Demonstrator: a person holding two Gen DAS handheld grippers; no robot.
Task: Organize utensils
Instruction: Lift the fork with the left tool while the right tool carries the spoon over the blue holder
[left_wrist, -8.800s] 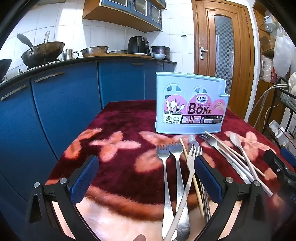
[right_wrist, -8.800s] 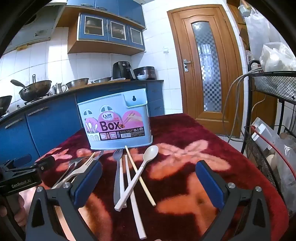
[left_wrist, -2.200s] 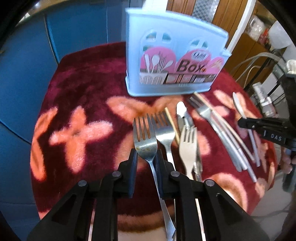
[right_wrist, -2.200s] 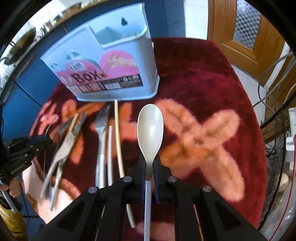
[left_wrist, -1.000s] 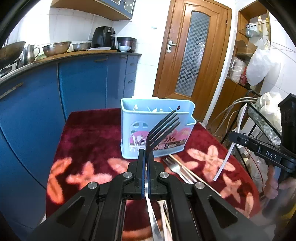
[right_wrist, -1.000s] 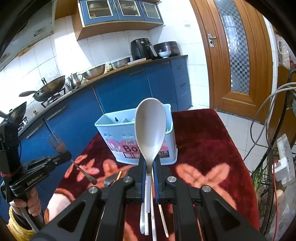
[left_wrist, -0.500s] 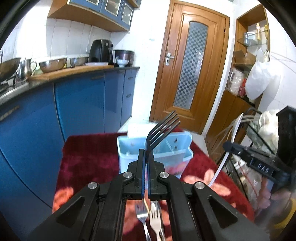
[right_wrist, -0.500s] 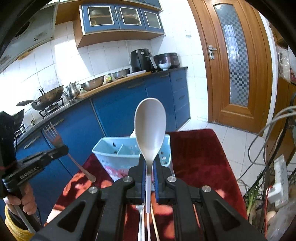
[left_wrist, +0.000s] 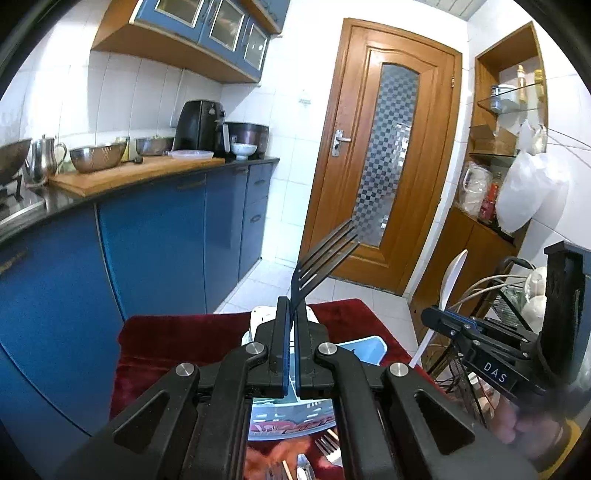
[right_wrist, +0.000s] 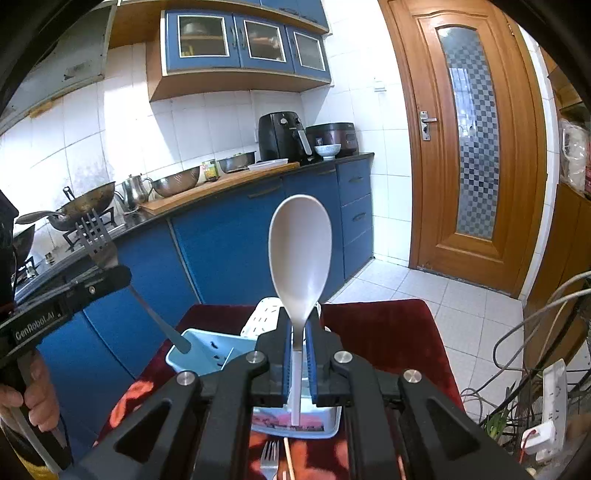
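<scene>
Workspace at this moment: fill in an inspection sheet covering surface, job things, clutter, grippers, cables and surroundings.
Surface: table with a dark red flowered cloth.
Job's things: light blue utensil box below both grippers; metal fork and white spoon held up in the air; another fork and a chopstick on the cloth.
Clutter: nothing seen.
Grippers: left hand-held gripper shut on the fork; right hand-held gripper shut on the spoon.
Cables: loose cables and a power strip right of the table.
Surroundings: blue cabinets, wooden door.
</scene>
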